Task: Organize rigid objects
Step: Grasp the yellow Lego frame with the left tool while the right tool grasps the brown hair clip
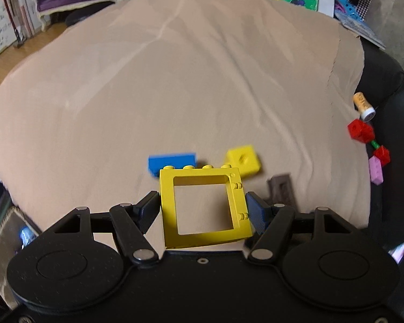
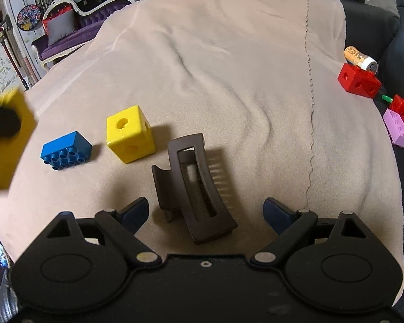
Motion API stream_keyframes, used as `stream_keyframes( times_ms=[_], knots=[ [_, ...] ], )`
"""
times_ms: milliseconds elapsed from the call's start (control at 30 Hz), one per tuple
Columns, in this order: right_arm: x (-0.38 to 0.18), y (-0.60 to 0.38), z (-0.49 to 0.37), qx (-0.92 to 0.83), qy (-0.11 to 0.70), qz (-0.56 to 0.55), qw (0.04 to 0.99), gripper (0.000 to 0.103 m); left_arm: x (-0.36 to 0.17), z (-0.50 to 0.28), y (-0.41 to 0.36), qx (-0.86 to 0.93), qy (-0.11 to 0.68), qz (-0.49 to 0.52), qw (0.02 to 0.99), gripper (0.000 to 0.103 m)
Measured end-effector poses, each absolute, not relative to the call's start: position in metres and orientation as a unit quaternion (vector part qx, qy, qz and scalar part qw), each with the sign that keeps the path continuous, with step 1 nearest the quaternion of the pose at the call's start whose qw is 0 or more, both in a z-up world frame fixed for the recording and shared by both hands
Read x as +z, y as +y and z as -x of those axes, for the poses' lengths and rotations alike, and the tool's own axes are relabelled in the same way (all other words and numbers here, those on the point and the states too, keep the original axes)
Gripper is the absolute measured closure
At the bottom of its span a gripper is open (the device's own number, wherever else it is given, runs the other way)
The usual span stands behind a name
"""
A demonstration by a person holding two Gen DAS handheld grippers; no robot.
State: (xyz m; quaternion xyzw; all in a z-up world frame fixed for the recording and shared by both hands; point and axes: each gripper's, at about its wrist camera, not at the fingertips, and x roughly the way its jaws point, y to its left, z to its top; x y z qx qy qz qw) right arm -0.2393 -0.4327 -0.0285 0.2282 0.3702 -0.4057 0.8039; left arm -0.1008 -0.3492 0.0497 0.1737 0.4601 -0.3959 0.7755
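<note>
Two tools here: the left tool [image 1: 202, 207] is clamped on a yellow frame [image 1: 204, 207], pads pressing both its sides, holding it up off the tan cloth [image 1: 175, 80]. Right tool [image 2: 206, 210] sits wide open with nothing gripped, a brown hair clip [image 2: 194, 185] lying on the cloth between its fingers, not touched. Blue brick [image 2: 66, 150] and yellow cube [image 2: 130, 137] sit just left of the clip, and red blocks [image 2: 359, 80], a pink brick [image 2: 397, 129] and a cork [image 2: 359, 58] are way off at the right edge.
</note>
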Motion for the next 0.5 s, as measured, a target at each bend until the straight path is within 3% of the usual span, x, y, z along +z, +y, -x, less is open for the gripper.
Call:
stream_keyframes(
  times_ms=[100,167,200,500],
  knots=[
    [-0.031,-0.429,0.234,-0.412,0.376,-0.204,0.804,0.028,0.039,0.099,-0.336,-0.387,0.47,-0.17,0.775,0.039],
    [-0.032,-0.424,0.229,-0.413,0.381,-0.179,0.808,0.056,0.032,0.096,-0.326,-0.381,0.478,-0.164,0.775,0.039],
    [-0.029,-0.421,0.228,-0.406,0.38,-0.175,0.812,0.06,0.029,0.094,-0.32,-0.378,0.481,-0.16,0.775,0.039],
    [0.0,-0.422,0.233,-0.41,0.362,-0.218,0.809,0.062,0.023,0.071,-0.239,-0.339,0.486,-0.116,0.797,0.039]
  ],
)
